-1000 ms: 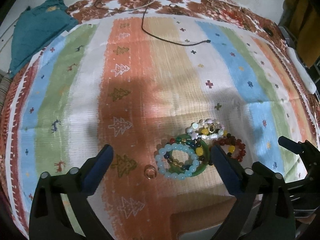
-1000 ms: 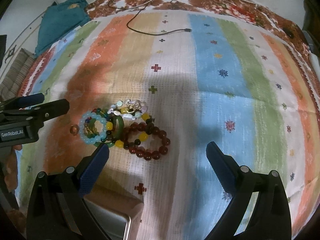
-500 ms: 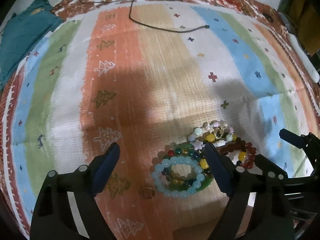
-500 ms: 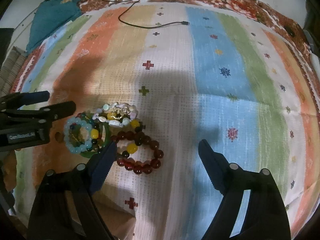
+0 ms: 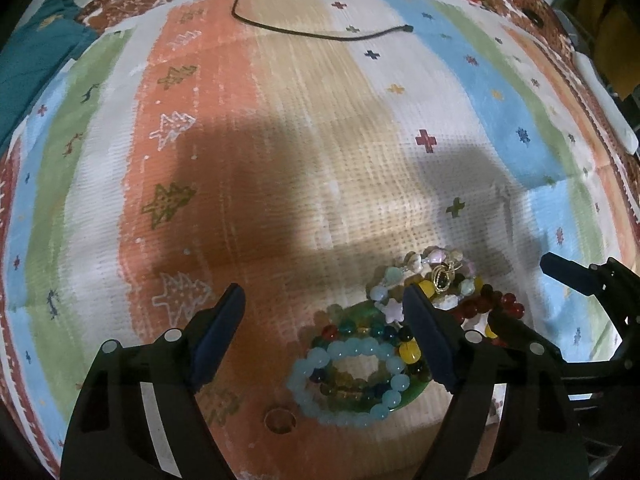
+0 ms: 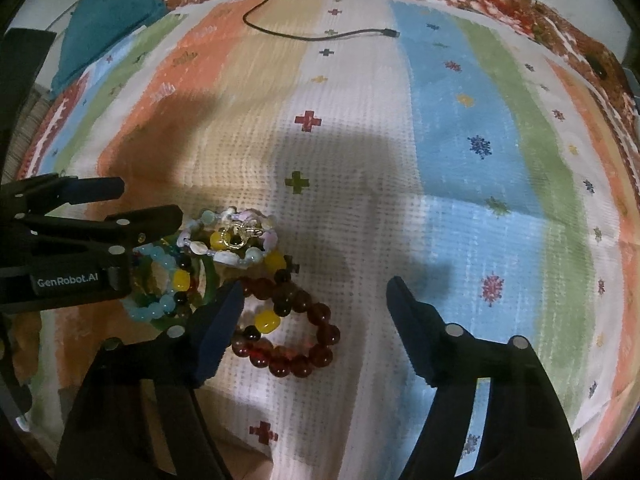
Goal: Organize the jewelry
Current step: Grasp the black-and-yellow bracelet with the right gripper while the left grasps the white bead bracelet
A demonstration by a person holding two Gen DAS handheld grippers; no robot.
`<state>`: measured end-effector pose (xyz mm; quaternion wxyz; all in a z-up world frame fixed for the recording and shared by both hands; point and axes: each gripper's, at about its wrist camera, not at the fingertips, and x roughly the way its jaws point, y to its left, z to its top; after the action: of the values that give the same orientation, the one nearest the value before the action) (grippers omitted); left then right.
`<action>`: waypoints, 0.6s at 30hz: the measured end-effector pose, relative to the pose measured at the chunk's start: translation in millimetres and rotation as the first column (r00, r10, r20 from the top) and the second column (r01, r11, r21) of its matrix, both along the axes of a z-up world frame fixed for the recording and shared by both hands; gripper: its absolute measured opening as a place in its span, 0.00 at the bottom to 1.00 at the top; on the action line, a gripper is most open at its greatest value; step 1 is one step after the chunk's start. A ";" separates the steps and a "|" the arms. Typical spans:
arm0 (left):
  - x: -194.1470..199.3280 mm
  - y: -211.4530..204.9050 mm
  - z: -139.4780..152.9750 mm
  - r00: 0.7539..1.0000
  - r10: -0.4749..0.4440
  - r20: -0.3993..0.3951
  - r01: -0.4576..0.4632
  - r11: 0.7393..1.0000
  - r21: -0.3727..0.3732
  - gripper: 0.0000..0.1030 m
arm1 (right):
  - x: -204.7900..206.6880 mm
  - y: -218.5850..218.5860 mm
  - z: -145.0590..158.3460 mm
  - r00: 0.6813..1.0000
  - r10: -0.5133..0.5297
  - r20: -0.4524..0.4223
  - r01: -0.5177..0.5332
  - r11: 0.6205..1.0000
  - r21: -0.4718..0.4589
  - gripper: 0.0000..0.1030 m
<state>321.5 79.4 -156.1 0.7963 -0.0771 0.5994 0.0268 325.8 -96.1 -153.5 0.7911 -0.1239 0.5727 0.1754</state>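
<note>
Several beaded bracelets [image 6: 224,272] heaped on striped blanket [image 6: 440,128]. Left gripper [image 5: 324,320] and right gripper [image 6: 316,312] above heap, jaws closing, nothing pressed yet.

A striped blanket [image 6: 360,200] in orange, tan, white, blue and green, dotted with small crosses and trees, covers the surface. On it, a cluster of bead bracelets [image 6: 224,264] lies overlapping, a dark red one [image 6: 296,328] at its edge and a small ring [image 5: 280,420] just beside the pile. A black cable [image 6: 320,34] trails across the far end, near a teal cloth [image 6: 108,12].
</note>
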 end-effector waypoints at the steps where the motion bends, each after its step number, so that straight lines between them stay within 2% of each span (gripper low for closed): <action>1: 1.1 -0.3 -1.4 1.000 -0.002 -0.003 0.002 1.000 0.001 0.77 | 0.7 0.2 -1.0 1.000 0.000 -0.001 0.000 1.000 -0.002 0.68; 11: 12.2 -7.7 -17.4 0.999 -0.025 -0.035 0.025 1.000 0.002 0.74 | 5.7 5.8 -12.8 1.000 0.027 -0.015 -0.027 1.000 -0.009 0.56; 16: 14.5 -13.2 -25.5 0.997 -0.060 -0.051 0.062 0.997 0.041 0.75 | 8.1 11.6 -14.8 0.999 0.045 -0.016 -0.045 0.999 0.006 0.42; 18: 14.7 -13.1 -26.2 0.997 -0.060 -0.049 0.062 0.997 0.042 0.70 | 8.0 13.2 -15.7 0.999 0.049 -0.017 -0.049 0.999 0.012 0.36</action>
<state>336.2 66.3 -182.3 0.7838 -0.0408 0.6195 0.0171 333.8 -82.9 -169.2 0.7823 -0.1319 0.5753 0.1990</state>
